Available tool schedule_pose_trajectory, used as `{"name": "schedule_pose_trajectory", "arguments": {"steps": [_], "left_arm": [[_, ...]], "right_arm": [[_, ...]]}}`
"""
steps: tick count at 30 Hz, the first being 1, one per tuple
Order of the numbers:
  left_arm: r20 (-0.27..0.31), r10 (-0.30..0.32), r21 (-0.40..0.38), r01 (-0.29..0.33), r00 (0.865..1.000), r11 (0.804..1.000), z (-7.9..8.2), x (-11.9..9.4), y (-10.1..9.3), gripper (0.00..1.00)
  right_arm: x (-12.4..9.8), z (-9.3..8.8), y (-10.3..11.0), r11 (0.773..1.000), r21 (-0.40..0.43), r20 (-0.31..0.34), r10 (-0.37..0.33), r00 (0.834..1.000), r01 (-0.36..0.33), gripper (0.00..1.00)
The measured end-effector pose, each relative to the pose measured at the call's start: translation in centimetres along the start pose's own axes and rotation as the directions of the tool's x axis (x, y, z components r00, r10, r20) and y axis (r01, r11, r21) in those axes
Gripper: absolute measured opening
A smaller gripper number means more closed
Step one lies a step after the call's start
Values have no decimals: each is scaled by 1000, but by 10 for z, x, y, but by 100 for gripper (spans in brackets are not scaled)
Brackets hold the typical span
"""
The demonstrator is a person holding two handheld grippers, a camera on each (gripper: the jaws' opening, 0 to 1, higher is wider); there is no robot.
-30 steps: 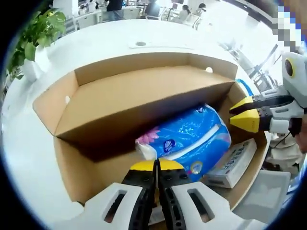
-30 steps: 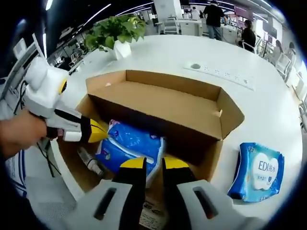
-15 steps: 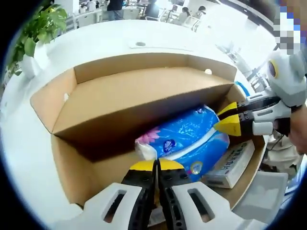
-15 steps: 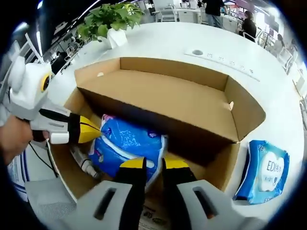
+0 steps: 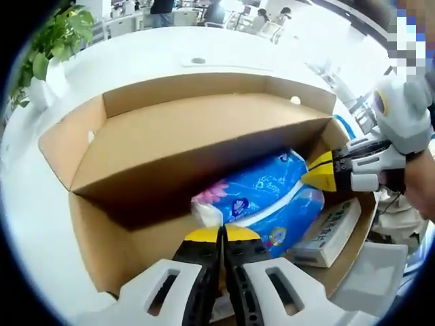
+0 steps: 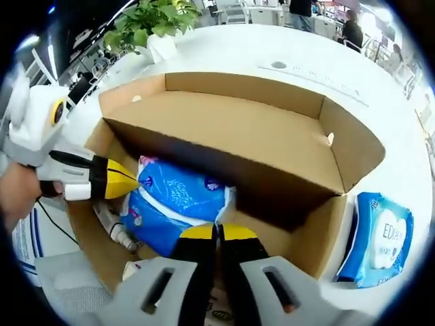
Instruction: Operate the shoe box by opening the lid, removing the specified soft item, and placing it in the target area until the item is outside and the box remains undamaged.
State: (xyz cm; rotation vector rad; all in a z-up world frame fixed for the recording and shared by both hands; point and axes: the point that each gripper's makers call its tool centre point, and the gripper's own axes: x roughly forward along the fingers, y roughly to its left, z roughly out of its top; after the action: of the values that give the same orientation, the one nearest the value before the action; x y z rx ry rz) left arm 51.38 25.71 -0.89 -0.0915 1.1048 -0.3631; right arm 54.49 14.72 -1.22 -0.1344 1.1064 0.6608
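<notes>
- The white counter [image 6: 224,51] carries the whole job, with a potted plant [image 6: 155,20] at its far edge.
- The shoe box [image 5: 204,146] stands open on it; the lid [image 6: 231,139] leans back as a slanted panel over the rear of the cavity.
- A blue wipes pack [image 6: 377,238] lies on the counter just beside the box, outside it.
- The blue tissue pack [image 5: 262,197], the soft item, is inside the box, near its front wall, beside a small white carton [image 5: 333,231].
- A small bottle [image 6: 112,227] lies by the pack's other end.
- The left tool [image 5: 219,238] has its tips pressed together with nothing between them, sitting low at the pack's near edge.
- The right tool [image 6: 219,234] likewise looks pressed together and empty; its yellow tip touches the pack's end.
- Judgement: spread the jaws before gripping, pinch the pack's loose plastic, lift straight up, and avoid scraping the lid or cardboard walls.
</notes>
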Motion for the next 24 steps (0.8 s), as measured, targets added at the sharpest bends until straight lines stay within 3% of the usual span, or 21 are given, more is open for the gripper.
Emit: {"name": "schedule_pose_trajectory", "arguments": {"steps": [13,24], "left_arm": [[17,-6,-2,6,1000,1000,3,-7,0,0],[70,-15,-3,15,997,1000,19,-39,-5,0]], "right_arm": [[-9,5,3,1000,-7,22,5,1000,-5,0],[-34,22,13,1000,0,70,27,997,-27,0]]}}
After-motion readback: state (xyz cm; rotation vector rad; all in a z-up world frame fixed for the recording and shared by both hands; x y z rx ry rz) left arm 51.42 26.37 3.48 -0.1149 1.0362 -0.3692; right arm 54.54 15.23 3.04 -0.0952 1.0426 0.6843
